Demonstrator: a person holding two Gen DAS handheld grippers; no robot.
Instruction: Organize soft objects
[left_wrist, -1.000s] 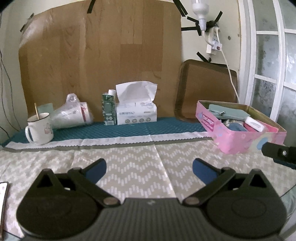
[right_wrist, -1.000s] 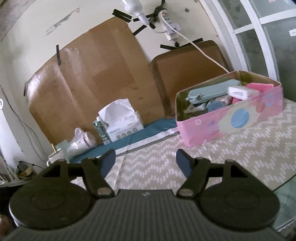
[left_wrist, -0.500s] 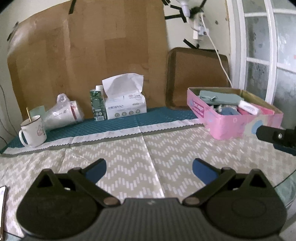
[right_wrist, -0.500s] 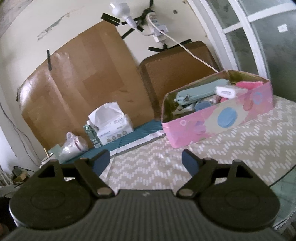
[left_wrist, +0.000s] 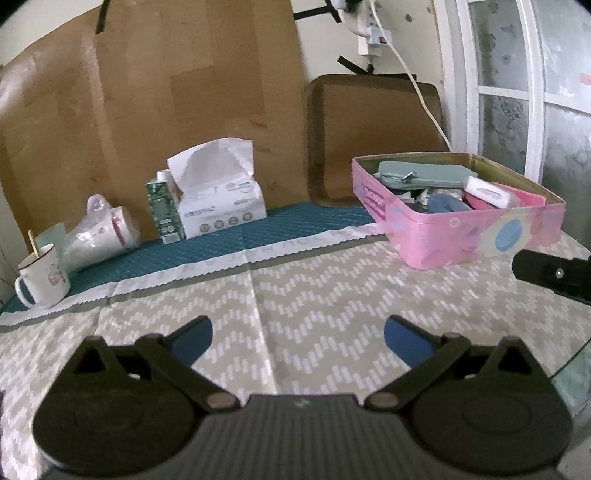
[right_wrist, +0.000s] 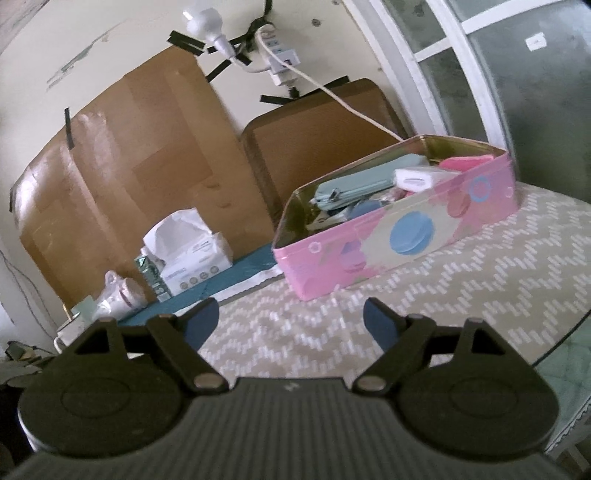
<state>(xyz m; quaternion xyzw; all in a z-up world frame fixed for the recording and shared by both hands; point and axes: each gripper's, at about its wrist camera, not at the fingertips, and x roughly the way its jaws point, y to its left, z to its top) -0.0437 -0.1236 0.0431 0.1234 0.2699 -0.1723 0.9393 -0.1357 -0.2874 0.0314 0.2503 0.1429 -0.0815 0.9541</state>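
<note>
Right wrist: both grippers (right_wrist: 291, 325) spread wide, empty.
Pouch (right_wrist: 365, 182), one o'clock in tin (right_wrist: 406, 243), likely soft, light; pinch mid-body.

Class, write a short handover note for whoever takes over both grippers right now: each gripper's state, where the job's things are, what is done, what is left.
Left gripper: open, empty, above the chevron tablecloth.
Right gripper: open, empty, facing the pink tin.
Things: the tin, lid off, holds a green zip pouch, a white packet, a pink item and more underneath, too jumbled to name.
Done: nothing picked up that shows.
Left: sort the tin's soft items; probably start with the pouch on top.
</note>
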